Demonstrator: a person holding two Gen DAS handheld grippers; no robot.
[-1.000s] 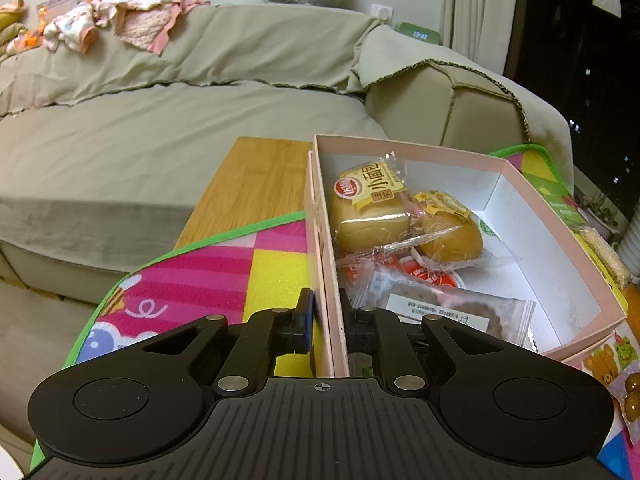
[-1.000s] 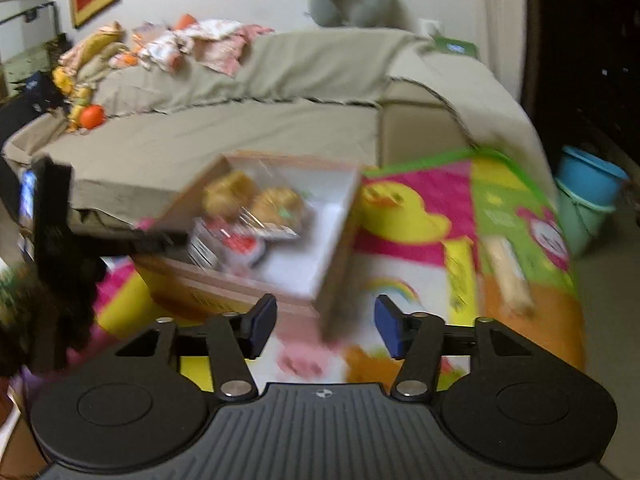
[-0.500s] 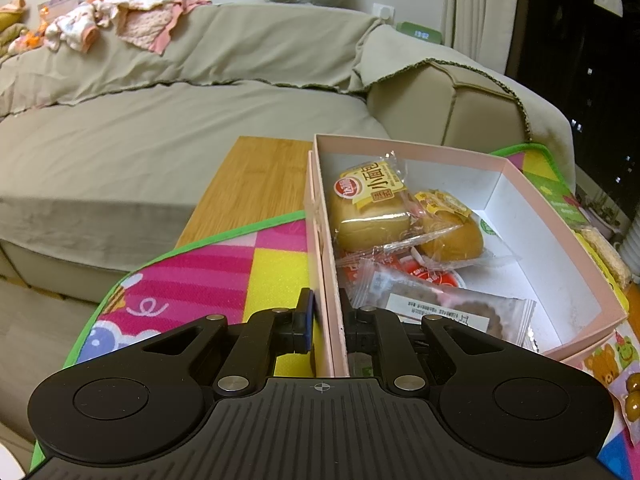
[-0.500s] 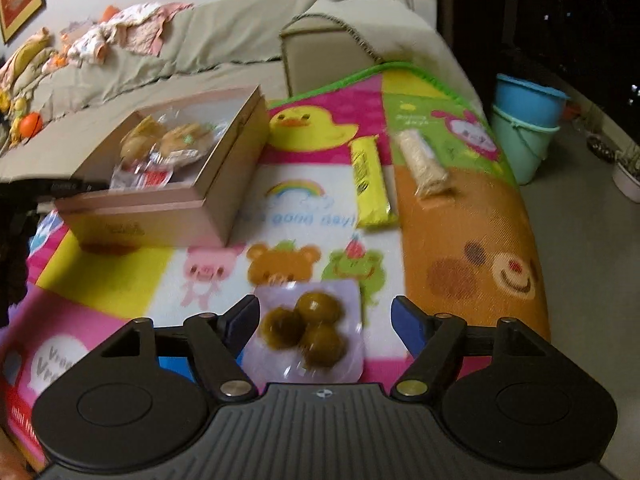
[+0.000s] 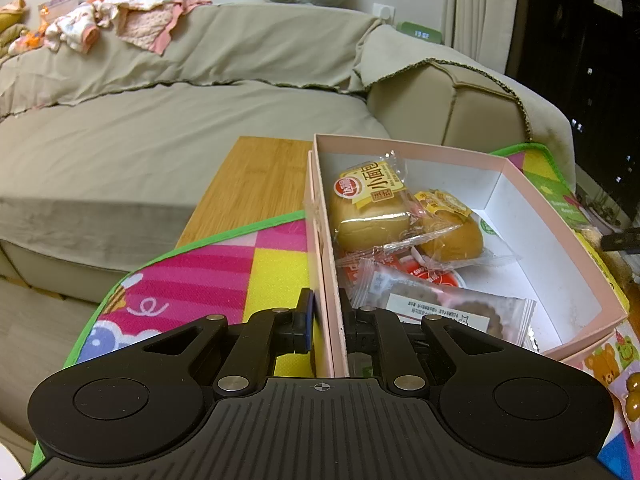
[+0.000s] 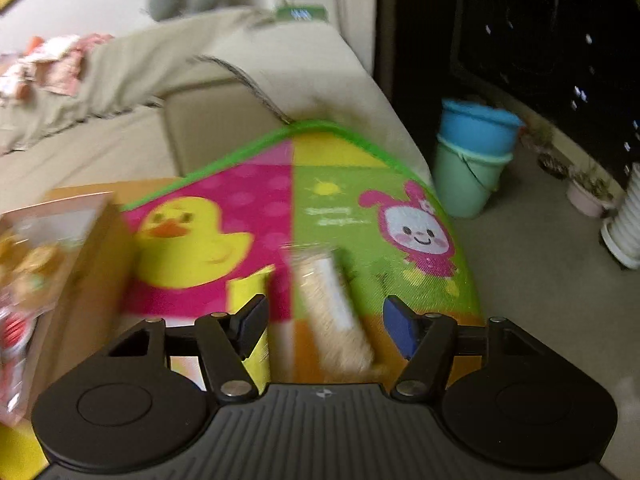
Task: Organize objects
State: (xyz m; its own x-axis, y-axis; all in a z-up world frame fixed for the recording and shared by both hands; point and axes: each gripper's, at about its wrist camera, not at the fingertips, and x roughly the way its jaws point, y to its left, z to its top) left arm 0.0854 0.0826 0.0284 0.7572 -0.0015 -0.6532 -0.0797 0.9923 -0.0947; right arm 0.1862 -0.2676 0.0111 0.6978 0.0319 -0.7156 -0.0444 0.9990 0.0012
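Pink cardboard box (image 5: 520, 184) open on a bright cartoon play mat (image 5: 192, 276) over a wooden desk (image 5: 256, 184), beige sofa (image 5: 160, 128) just beyond. Left tool (image 5: 326, 320) clamped narrow on the near left wall of the box, one blue pad outside, the other finger inside. Inside the box: two wrapped buns (image 5: 372, 204) toward the far left, a red-lidded cup (image 5: 436, 278) partly hidden beneath them, a clear-wrapped round cake (image 5: 452, 304) nearest. Right half of the box floor bare white. At the right edge of the left view, a clear tray of brown balls (image 5: 632, 396) on the mat, only partly showing.

Right tool (image 6: 324, 320) above the far right part of the mat, jaws standing apart and closing, pads touching nothing. Between them, lying on the mat, a tan crumbly bar in clear wrap (image 6: 332, 312), long axis running near to far. Just left of it, a yellow wrapped bar (image 6: 252, 320), partly behind the left finger. Heavy motion blur across this view, so label details unreadable. Box seen again at the left edge, blurred. Yellow duck and pink rabbit prints on the mat beyond the bars. Stacked blue and green buckets (image 6: 472, 156) on the floor to the far right, well apart from the desk.
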